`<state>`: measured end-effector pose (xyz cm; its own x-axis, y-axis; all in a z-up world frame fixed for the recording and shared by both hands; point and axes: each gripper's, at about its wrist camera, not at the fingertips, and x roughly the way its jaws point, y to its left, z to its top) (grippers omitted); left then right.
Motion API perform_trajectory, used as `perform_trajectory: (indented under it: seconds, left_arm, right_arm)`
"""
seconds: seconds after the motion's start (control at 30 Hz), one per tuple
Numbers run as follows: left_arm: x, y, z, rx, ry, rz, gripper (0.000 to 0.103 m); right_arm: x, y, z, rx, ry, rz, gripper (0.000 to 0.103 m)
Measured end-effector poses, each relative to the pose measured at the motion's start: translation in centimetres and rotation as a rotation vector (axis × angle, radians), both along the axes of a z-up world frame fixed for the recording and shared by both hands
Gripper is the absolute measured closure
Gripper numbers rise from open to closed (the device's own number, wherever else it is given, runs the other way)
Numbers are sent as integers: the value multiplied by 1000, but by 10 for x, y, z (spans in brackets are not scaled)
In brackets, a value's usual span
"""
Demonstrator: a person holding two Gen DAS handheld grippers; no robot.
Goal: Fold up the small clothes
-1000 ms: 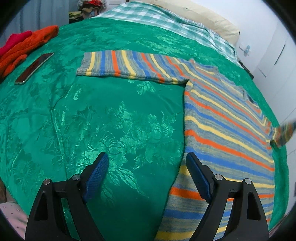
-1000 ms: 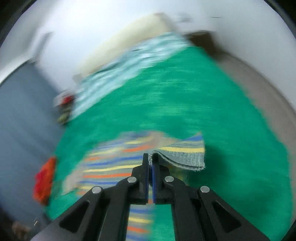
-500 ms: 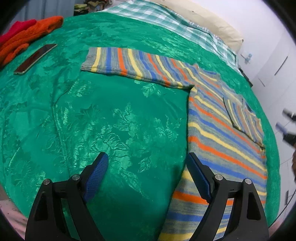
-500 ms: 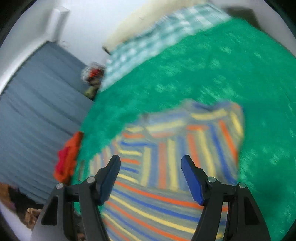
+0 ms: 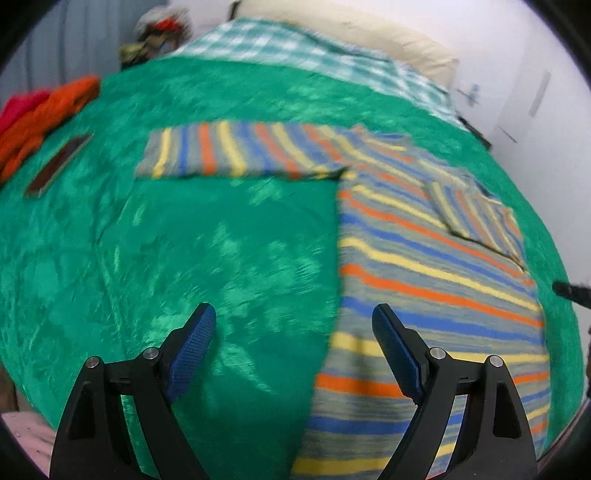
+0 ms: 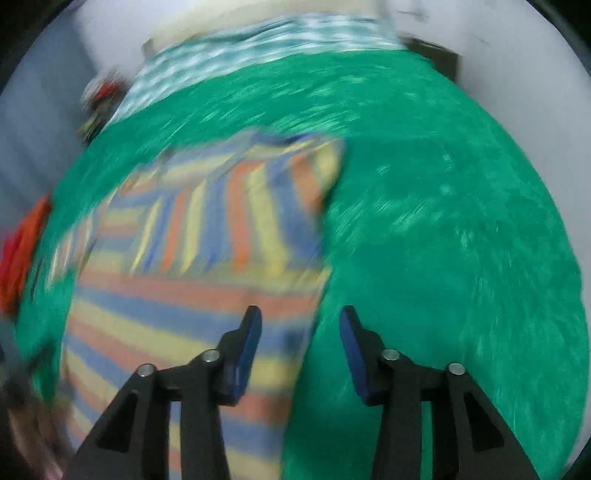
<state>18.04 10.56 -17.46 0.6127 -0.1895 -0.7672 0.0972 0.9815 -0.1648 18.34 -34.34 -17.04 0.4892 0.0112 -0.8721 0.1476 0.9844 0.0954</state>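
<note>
A striped knit sweater (image 5: 424,266) lies flat on the green bedspread (image 5: 184,240). Its left sleeve (image 5: 236,151) stretches out to the left. Its right sleeve (image 5: 476,214) lies folded over the chest. My left gripper (image 5: 293,317) hovers open over the sweater's left edge, with nothing between its fingers. In the blurred right wrist view, my right gripper (image 6: 301,317) hangs above the sweater's (image 6: 184,288) right edge, below the folded sleeve (image 6: 240,206). Its jaws are closing, and nothing is between them.
Orange and red clothes (image 5: 40,118) are piled at the far left, with a dark phone (image 5: 59,162) beside them. A checked blanket (image 5: 295,48) and a cream pillow (image 5: 369,33) lie at the head of the bed. White walls stand to the right.
My right gripper let go of the right sleeve, which now lies folded on the sweater's body. The gripper opened and sank toward the sweater's right edge. My left gripper shifted slightly and stayed open.
</note>
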Motion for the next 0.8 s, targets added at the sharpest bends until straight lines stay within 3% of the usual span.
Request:
perform_trajectory:
  seconds: [0.1,0.2,0.37,0.43,0.47,0.53,0.57,0.8]
  left_arm:
    - [-13,-25,6,47,-32,-99,15]
    - [-31,-52,6,54,-19,-219,15]
    - [-57,-92,-6,79,27,-362,10]
    - [-62,-110,-25,136,94,-438,7]
    - [-63,-116,-34,161,120,-455,3]
    - [-71,-124,-43,235,72,-466,0]
    - [-73,-127,-45,255,56,-470,0]
    - [-74,-125,-46,237,59,-470,1]
  right_arm:
    - [-39,58,-4,-120,31,91,47]
    - [-69,91,-14,-183,25,90,47]
    - [-100,100,-26,-219,-10,-3,42]
    - [-109,107,-34,-223,-24,14,32]
    - [-110,114,-45,-245,-11,37,31]
    - [-110,123,-67,-274,31,71,30]
    - [-113,125,-69,-296,9,70,27]
    - [-115,117,-74,-306,-9,45,13]
